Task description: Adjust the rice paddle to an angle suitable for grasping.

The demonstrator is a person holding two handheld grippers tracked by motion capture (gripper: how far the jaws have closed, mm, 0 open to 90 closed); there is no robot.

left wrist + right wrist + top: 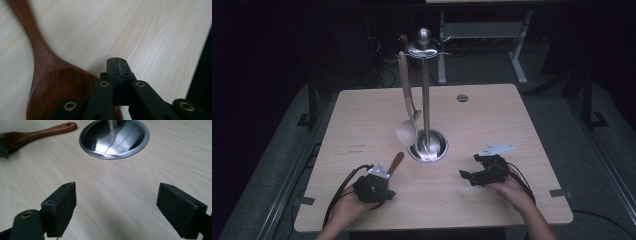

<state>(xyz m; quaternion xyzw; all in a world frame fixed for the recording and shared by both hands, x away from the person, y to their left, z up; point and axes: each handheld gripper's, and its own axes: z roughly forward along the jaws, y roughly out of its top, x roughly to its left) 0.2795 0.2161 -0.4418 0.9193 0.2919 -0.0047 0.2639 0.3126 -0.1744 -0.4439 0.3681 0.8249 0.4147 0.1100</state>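
- Left gripper (381, 192): rests on the wooden table (492, 115) near its front edge, jaws pressed fully together with nothing between them; the bowl of the dark wooden spoon (53, 82) lies just beside the closed tips.
- Dark wooden spoon: flat on the table, long axis diagonal, handle pointing away toward the steel stand (427, 100), bowl nearest the person.
- Steel stand: upright at centre table; a pale wooden spoon (407, 131) hangs from its top, bowl down.
- Right gripper (468, 176): jaws spread wide, empty, tips aimed toward the stand's base.
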